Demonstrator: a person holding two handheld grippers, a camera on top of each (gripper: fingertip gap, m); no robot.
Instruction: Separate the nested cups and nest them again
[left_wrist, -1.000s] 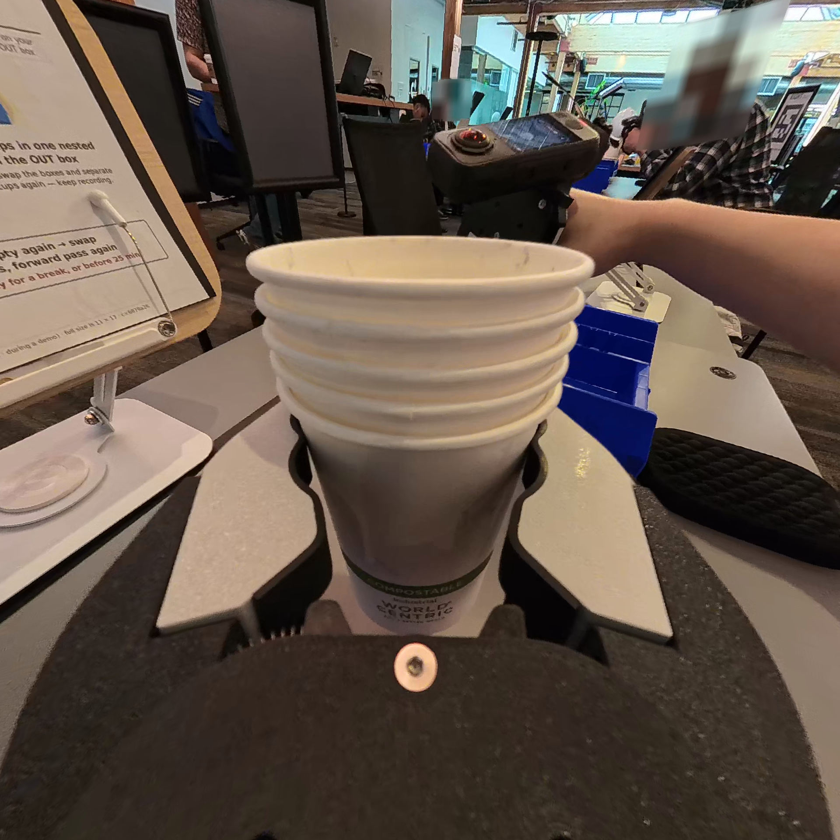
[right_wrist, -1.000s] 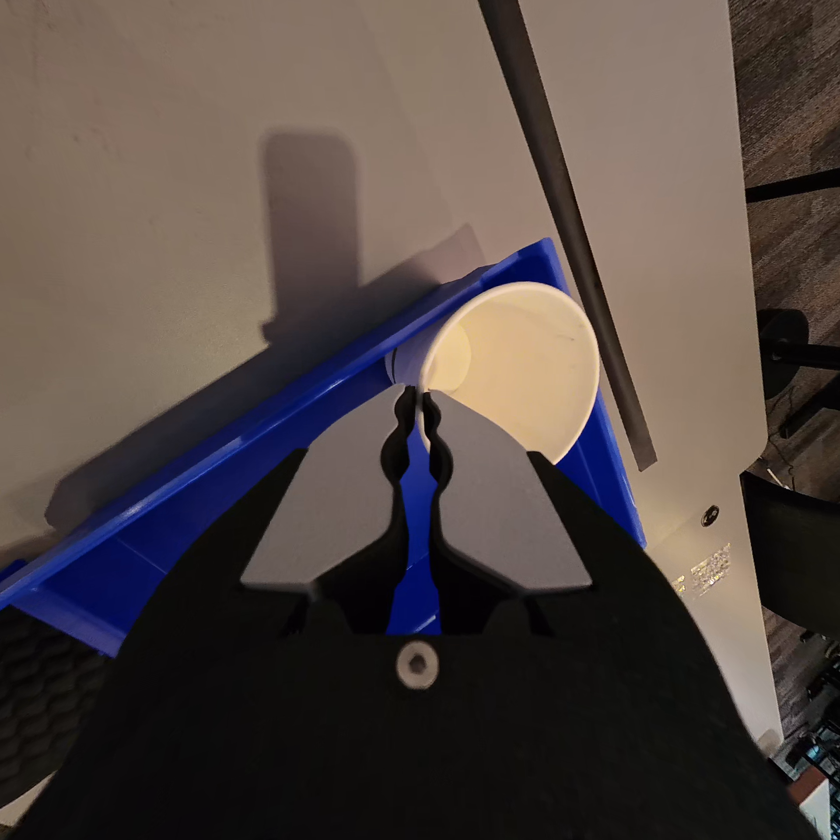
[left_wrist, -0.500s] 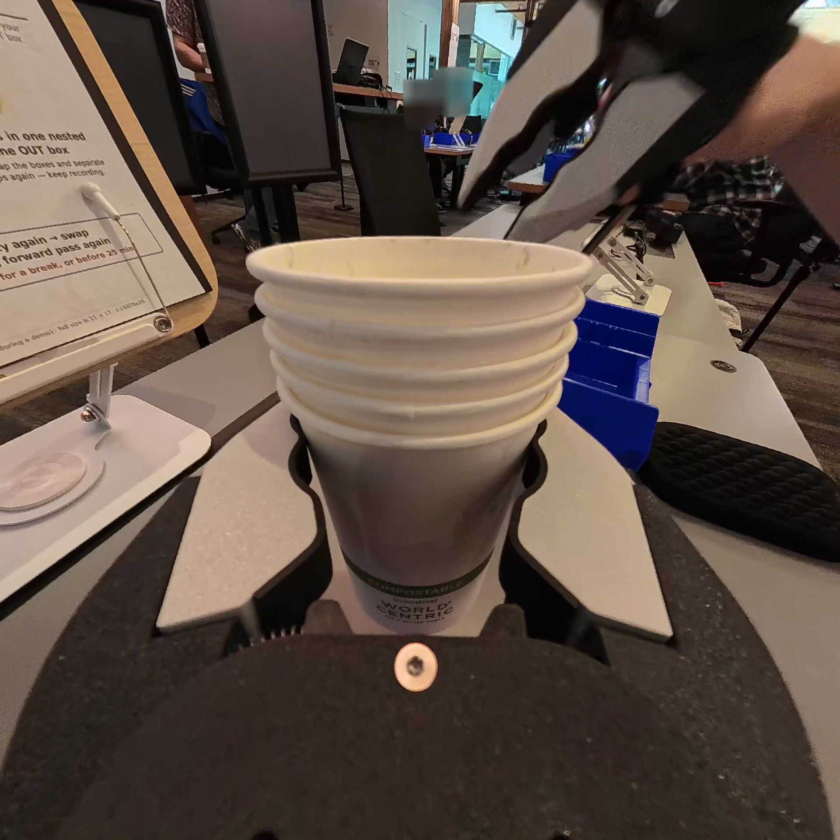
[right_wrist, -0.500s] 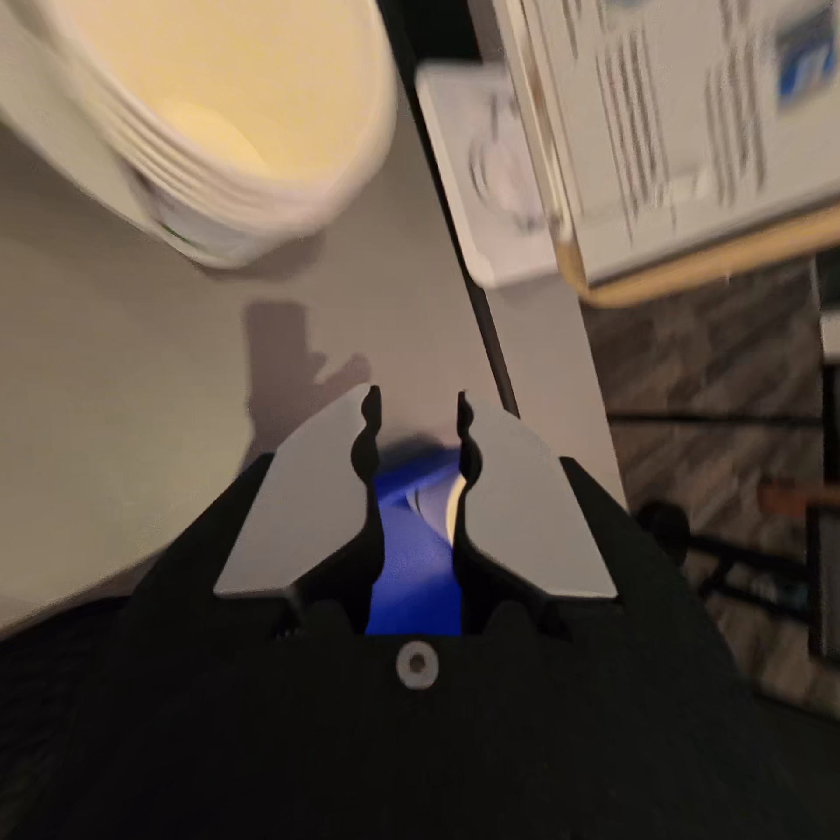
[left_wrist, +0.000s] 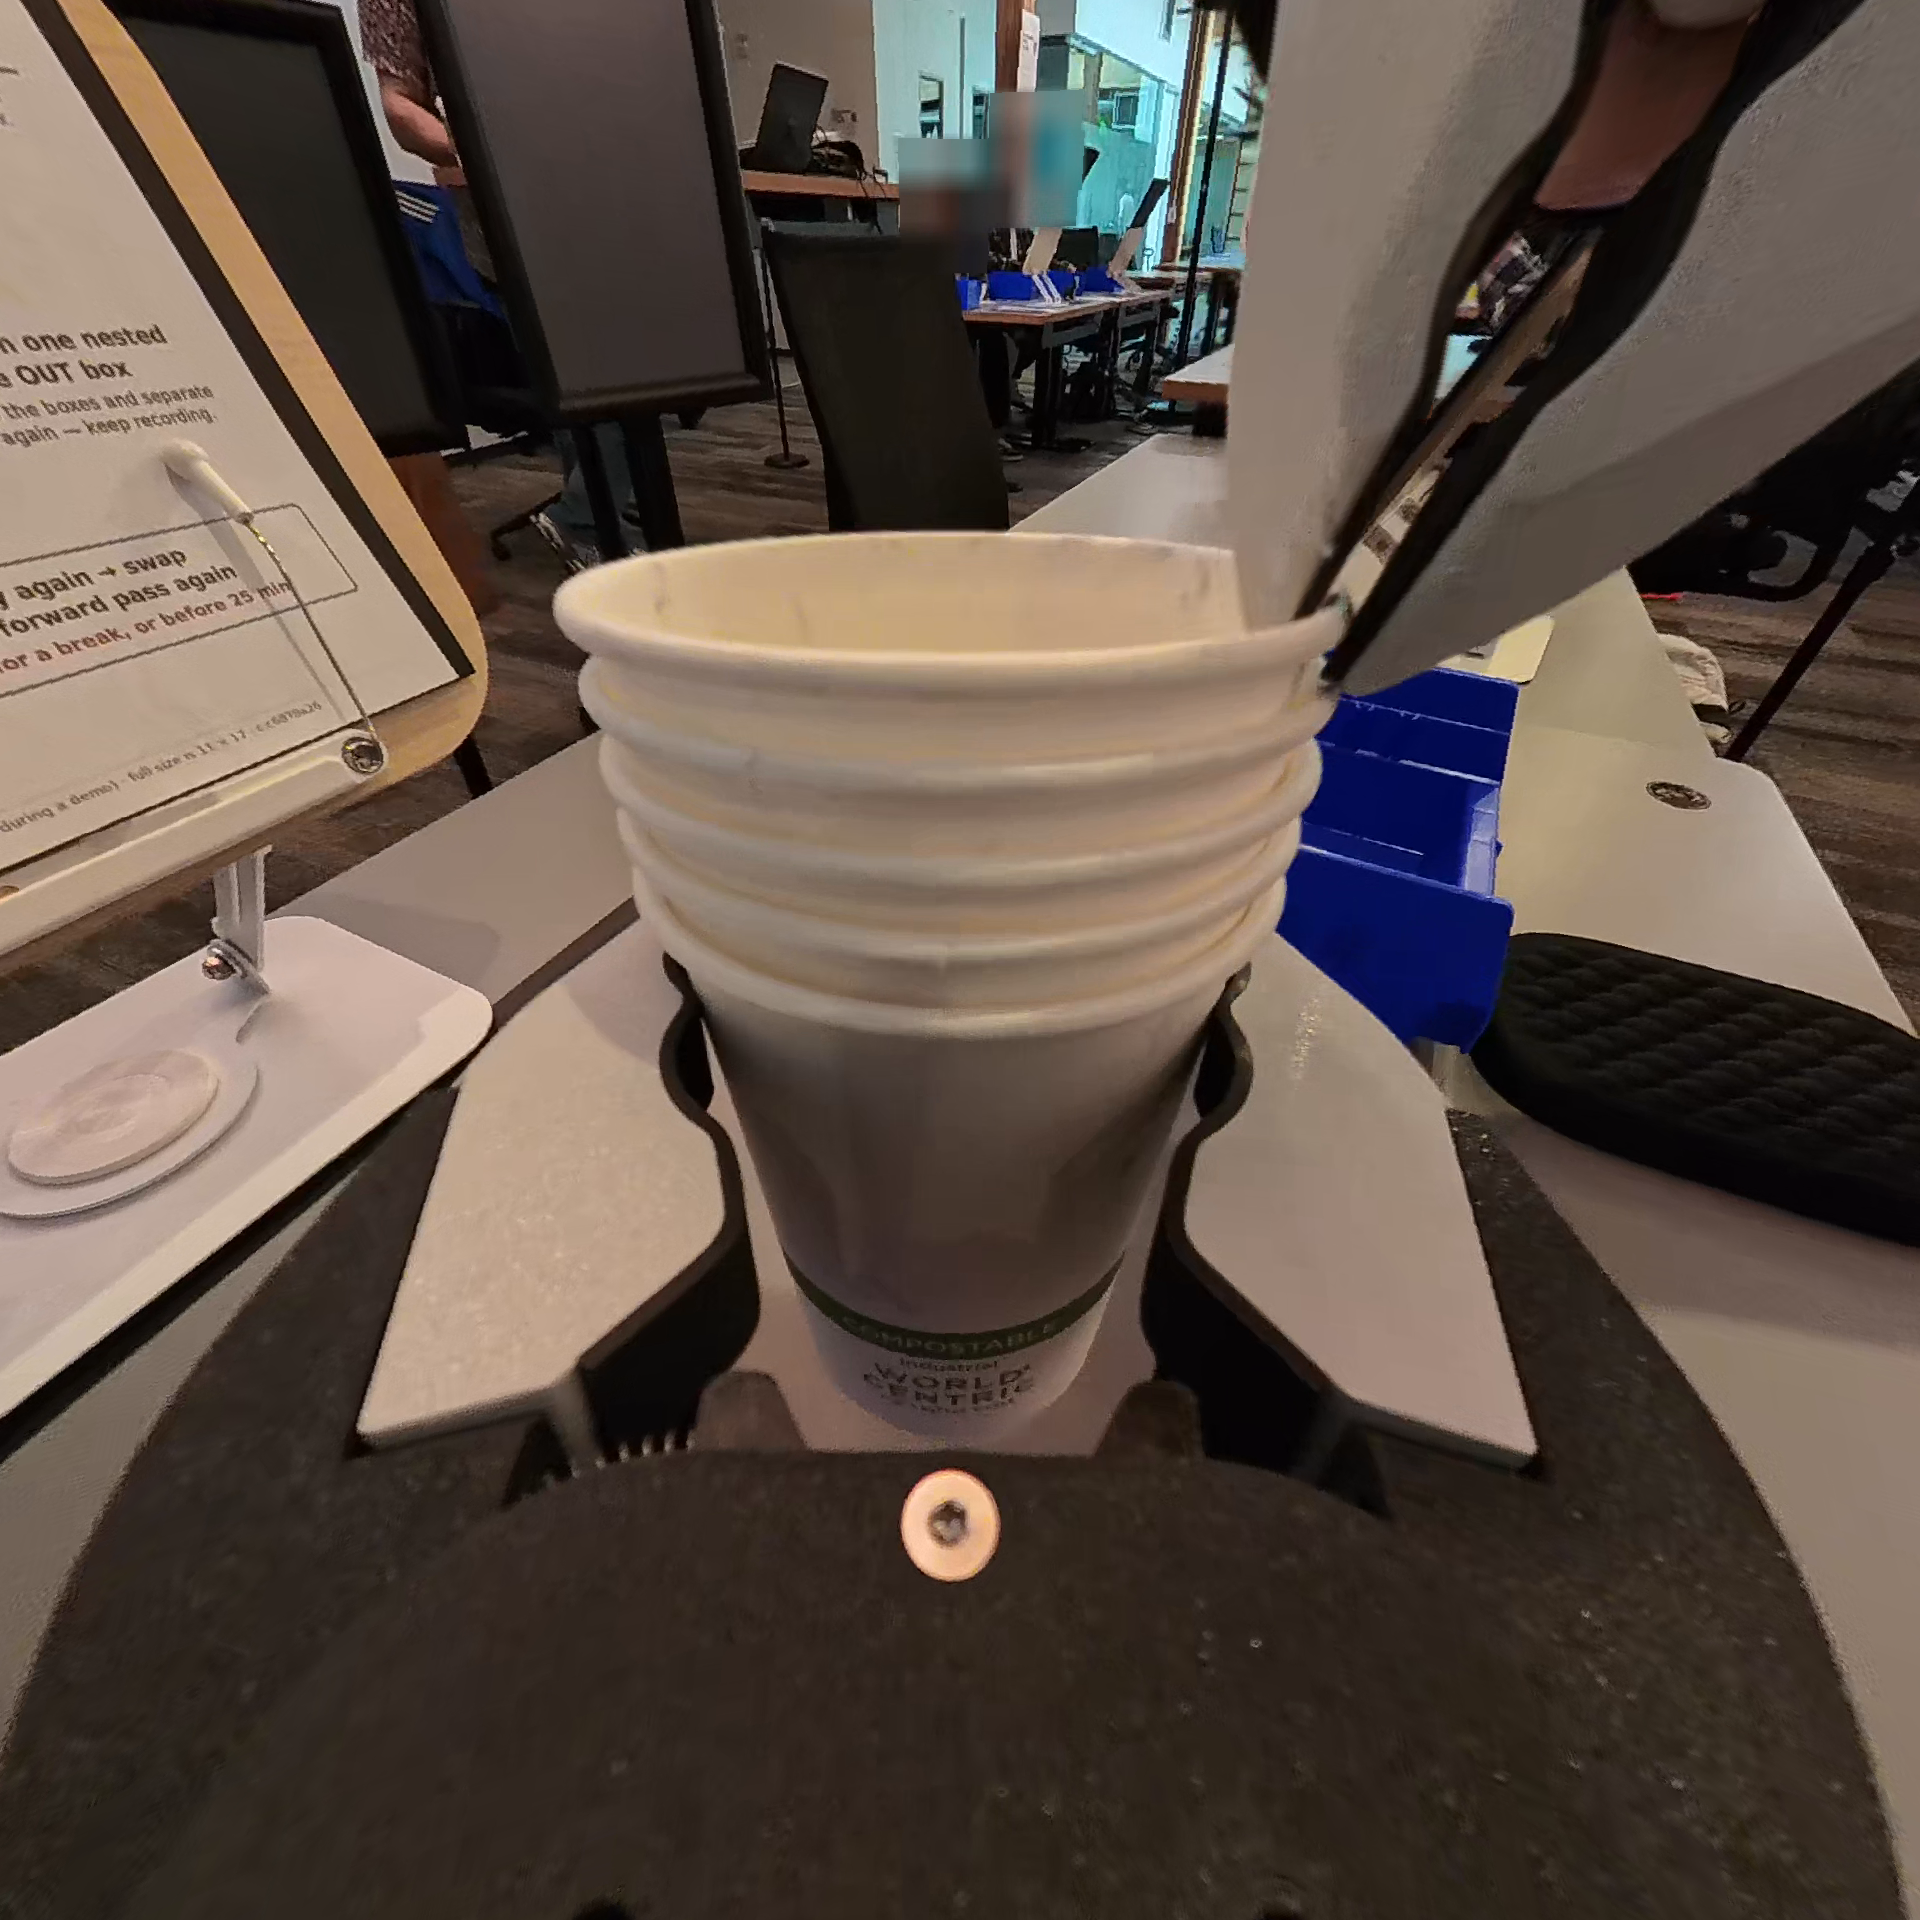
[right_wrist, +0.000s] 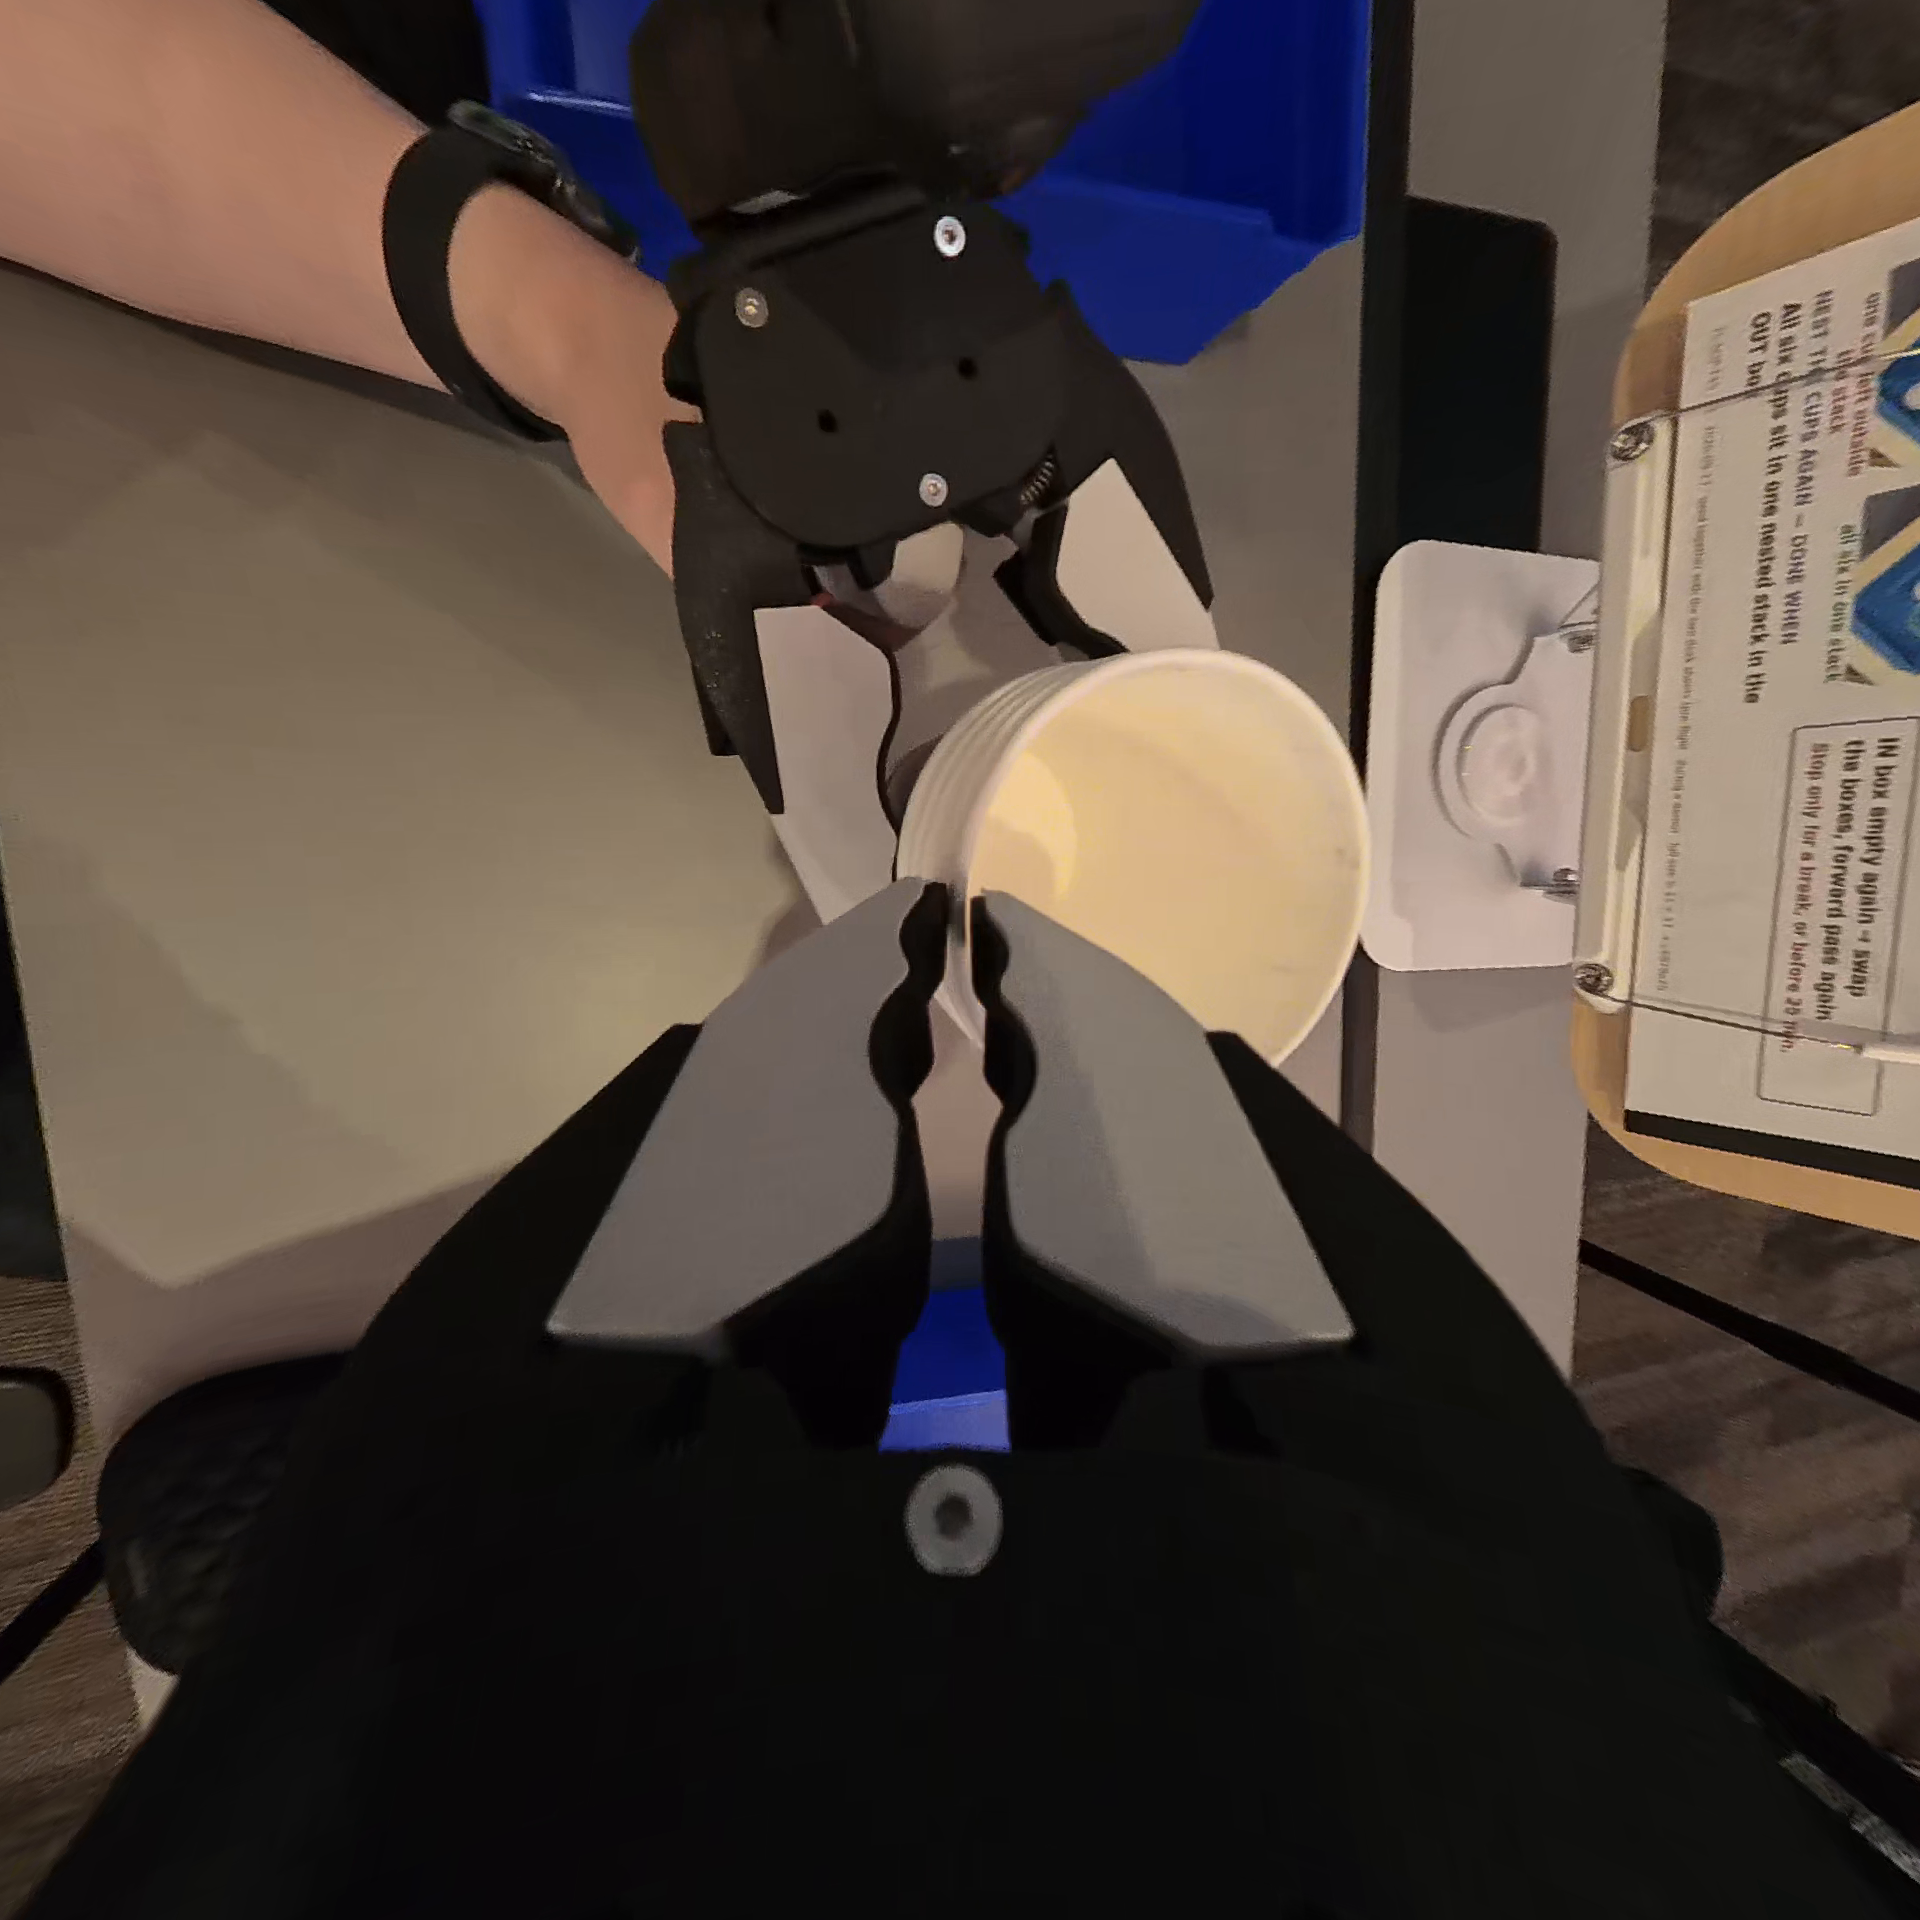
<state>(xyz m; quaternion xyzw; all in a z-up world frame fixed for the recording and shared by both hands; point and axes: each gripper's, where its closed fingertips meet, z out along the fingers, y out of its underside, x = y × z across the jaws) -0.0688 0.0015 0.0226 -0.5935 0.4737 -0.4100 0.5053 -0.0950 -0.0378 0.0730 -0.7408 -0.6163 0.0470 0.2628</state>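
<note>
A stack of several nested white paper cups (left_wrist: 935, 831) stands upright between the fingers of my left gripper (left_wrist: 951, 1039), which is shut on the lowest cup's wall. My right gripper (left_wrist: 1325, 644) comes down from the upper right onto the right side of the top cup's rim, one finger inside and one outside. In the right wrist view the stack (right_wrist: 1164, 842) shows from above, and my right gripper (right_wrist: 958, 909) is pinched on the near rim of the top cup. The left gripper (right_wrist: 935, 665) and the hand holding it show behind the stack.
Blue bins (left_wrist: 1403, 831) stand on the grey table (left_wrist: 1662, 1351) right of the stack, with another blue bin (right_wrist: 1143, 208) behind the left hand. A black padded mat (left_wrist: 1704, 1081) lies at the right. A sign board (left_wrist: 156, 520) on a white stand base (left_wrist: 208, 1091) stands at the left.
My right gripper let go of a single cup in the blue bin, swung over to the stack and closed on the top cup's rim. The left gripper and stack stayed still.
</note>
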